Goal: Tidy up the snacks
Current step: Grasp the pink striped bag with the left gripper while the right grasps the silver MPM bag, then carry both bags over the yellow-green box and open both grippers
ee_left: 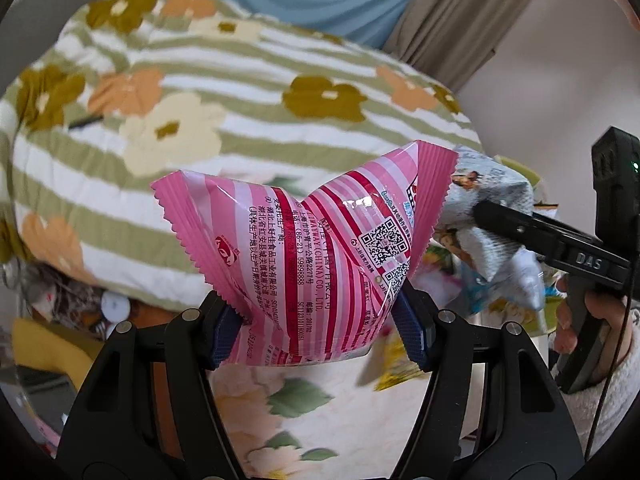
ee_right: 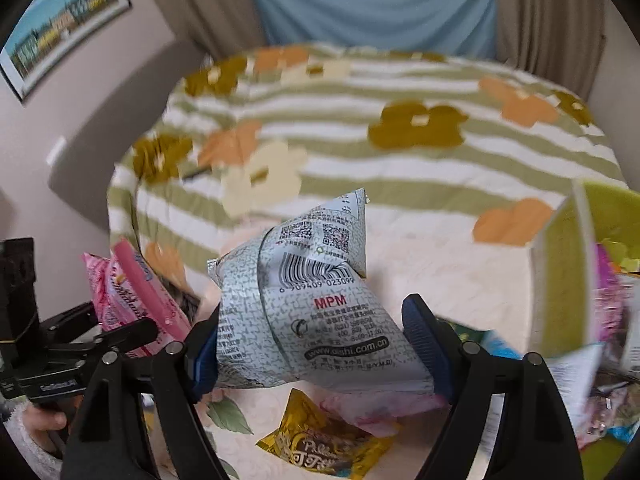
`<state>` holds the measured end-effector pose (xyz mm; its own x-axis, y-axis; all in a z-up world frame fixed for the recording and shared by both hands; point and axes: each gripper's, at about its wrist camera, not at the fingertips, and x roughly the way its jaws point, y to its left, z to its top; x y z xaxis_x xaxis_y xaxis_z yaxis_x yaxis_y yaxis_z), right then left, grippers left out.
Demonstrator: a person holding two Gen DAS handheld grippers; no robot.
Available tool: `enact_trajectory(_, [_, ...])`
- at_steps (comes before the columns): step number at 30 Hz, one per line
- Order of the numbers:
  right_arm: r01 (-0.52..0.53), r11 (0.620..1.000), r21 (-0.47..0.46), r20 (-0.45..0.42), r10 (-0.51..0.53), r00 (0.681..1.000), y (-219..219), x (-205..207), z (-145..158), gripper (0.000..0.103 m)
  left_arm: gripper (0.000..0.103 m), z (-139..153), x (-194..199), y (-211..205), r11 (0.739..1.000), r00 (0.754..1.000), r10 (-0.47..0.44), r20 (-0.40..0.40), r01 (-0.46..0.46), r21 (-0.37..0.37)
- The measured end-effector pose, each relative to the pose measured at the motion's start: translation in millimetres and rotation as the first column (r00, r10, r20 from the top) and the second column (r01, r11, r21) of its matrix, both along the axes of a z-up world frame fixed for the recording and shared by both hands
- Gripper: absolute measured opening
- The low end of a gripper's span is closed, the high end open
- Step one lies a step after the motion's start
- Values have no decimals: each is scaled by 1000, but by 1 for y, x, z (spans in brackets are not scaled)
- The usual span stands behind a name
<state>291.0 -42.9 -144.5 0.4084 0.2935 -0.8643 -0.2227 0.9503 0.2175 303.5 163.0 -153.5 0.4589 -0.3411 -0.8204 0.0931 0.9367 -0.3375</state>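
- Between my left gripper [ee_left: 316, 316] pads sits a pink striped snack bag [ee_left: 304, 256], pinched at its lower end and lifted clear of the bedding, its sawtooth seams flaring upward.
- My right gripper [ee_right: 320, 344] is clamped on a grey-white printed snack bag [ee_right: 308, 308], barcode side toward the camera, also held in the air.
- Both bags are up at once and close together; from the left wrist view the grey-white one sits just beside the pink one, nearly touching its edge.
- Off to the right stands a lime-green box [ee_right: 560, 264] with what look like several packets already inside, so I judge some sorting is done and these two are on their way.
- Still loose on the floral sheet [ee_left: 248, 408] below: a gold wrapped packet [ee_right: 320, 440] and a pale pink packet [ee_right: 380, 404] under my right jaws. More wrappers lie near the box, too blurred to name.
- A striped flowered quilt [ee_left: 200, 92] is heaped behind, out of the way.
- What I must mind: my two grippers crowd each other, and the box's near wall stands up between my bags and its opening, so I judge each bag must go over that wall, one at a time.
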Motion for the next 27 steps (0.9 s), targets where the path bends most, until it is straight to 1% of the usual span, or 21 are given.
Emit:
enact_trajectory(3, [39,999,34,48,-41,998,-30,-6,29,79,63,28,1,-30,1000,999,-19,43,19,1])
enact_trajectory(7, [81,996,40,92,-84,992,-75,-13,59,79,63,60,4,-87,998,995,-56,85,57,-12])
enact_trajectory(9, [105,994,42,114,-110,987,-102,-17,74,79,63,73,5,-118,996,991,-81,106,83,-19])
enact_trajectory(13, [164,986,39,157,-168,973,-161,-24,98,79,63,88,7,-183,991,983,-128,129,133,-33])
enact_trajectory(16, [215,976,32,179,-217,959,-208,-28,110,79,63,90,8,-231,984,977,-168,131,174,-37])
enact_trajectory(18, [237,971,12,195,-235,952,-229,-30,116,79,63,88,9,-265,979,972,-197,128,202,-32])
enact_trajectory(20, [252,968,13,205,-250,946,-253,-31,121,79,63,83,11,-297,975,970,-216,115,221,-34])
enact_trajectory(22, [237,971,32,194,-238,952,-273,-31,121,79,63,75,14,-329,970,968,-233,91,238,-40])
enact_trajectory(23, [226,973,45,198,-230,953,-281,-31,121,79,63,71,15,-339,970,968,-236,83,240,-40])
enact_trajectory(27, [223,974,41,181,-227,957,-313,-31,115,79,63,49,15,-379,969,970,-242,34,244,-50])
